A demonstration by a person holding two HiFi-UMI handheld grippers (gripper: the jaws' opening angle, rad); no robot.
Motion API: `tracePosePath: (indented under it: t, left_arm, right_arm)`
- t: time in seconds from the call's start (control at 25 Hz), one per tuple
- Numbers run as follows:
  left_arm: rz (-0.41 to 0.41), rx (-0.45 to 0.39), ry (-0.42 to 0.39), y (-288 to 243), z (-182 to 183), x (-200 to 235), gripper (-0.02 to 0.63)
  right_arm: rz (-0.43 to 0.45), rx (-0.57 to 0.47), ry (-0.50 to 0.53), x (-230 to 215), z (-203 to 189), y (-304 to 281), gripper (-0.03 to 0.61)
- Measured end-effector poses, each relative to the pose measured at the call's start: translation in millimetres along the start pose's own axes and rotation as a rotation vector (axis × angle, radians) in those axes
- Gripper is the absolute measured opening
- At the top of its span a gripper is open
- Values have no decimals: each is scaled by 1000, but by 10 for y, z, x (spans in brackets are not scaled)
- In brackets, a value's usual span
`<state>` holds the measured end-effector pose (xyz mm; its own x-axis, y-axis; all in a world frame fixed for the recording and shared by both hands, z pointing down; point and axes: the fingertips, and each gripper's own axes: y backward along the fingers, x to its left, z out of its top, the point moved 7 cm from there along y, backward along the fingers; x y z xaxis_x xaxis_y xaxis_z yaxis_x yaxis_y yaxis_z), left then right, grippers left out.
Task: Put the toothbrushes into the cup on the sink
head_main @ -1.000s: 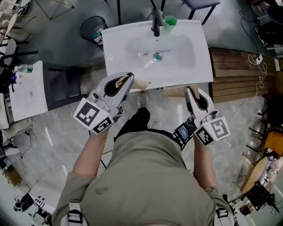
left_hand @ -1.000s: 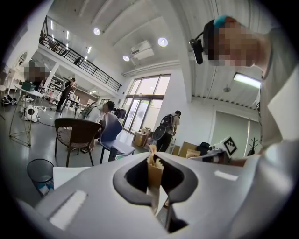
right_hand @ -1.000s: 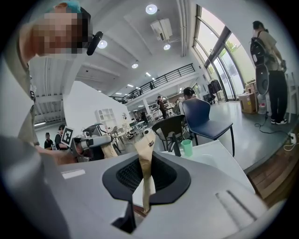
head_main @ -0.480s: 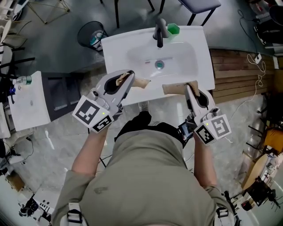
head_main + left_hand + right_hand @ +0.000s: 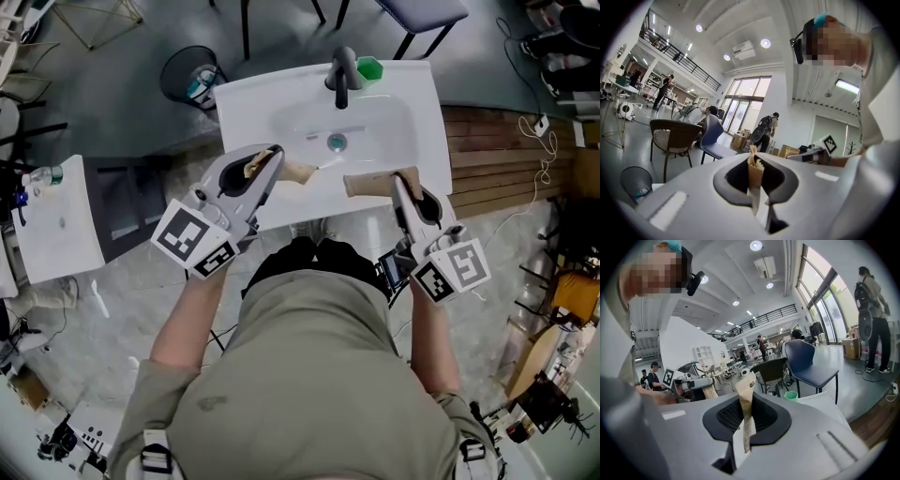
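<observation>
The left gripper (image 5: 274, 167) is clamped on a paper-sleeved toothbrush (image 5: 755, 180). The tan sleeve is pinched between its jaws, and in the head view its free end pokes toward 3 o'clock over the sink's front rim. The right gripper (image 5: 397, 186) is likewise closed on a second sleeved toothbrush (image 5: 746, 413) (a pale end shows at the top of that sleeve), which sticks out toward 9 o'clock. The two sleeves point at each other with a gap between them, above the near edge of the white sink (image 5: 427, 141). The drain (image 5: 336, 142) lies at the centre of the basin. The dark faucet (image 5: 342, 73) stands at 12 o'clock on the back ledge, and the green cup (image 5: 369, 67) sits just beside it toward 1 o'clock, well apart from both grippers. Off the sink, a round bin (image 5: 187, 73) stands at 10 o'clock, a small white table (image 5: 56, 220) at 9 o'clock and wooden decking (image 5: 497, 150) at 3 o'clock.
</observation>
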<state>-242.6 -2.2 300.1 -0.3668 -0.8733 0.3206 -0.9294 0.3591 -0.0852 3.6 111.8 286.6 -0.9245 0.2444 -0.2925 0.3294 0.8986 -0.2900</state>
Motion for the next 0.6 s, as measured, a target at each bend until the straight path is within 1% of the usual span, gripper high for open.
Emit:
tracePosePath:
  t: [0.36,0.6]
  left_arm:
    - [9,-19,-4,-55,122,122,8]
    - [-3,-17,3,-188,137,182,8]
  right_arm:
    - [21,-9,27,-25,188,-233,28]
    - [27,12,92,-59,274,-397,28]
